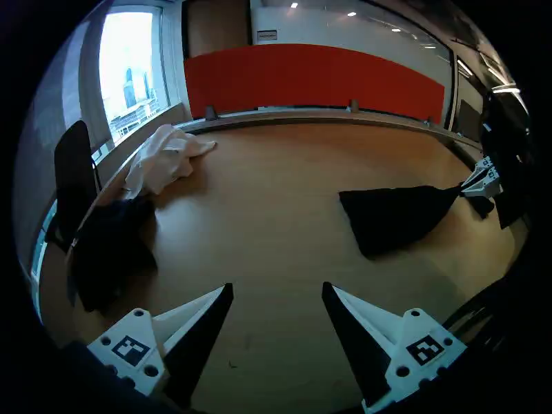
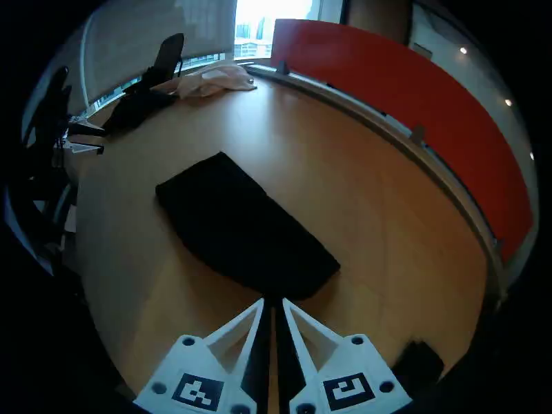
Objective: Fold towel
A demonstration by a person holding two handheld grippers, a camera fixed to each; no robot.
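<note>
black cloth towel (image 2: 241, 228) lies mid wooden table (image 2: 386, 228) | your right gripper (image 2: 273, 302) pinches its near corner | your left gripper (image 1: 277, 286) spread, empty | risk: shallow pinch may slip if you pull fast, bunching the fold

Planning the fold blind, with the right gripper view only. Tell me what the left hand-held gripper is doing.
Observer: The left hand-held gripper is wide open, with only bare table between its fingers.
Operator: Now report my grip as seen from the side.
Observer: In the left gripper view, the black towel draws out to a point at the right hand-held gripper, which pinches that corner.
</note>
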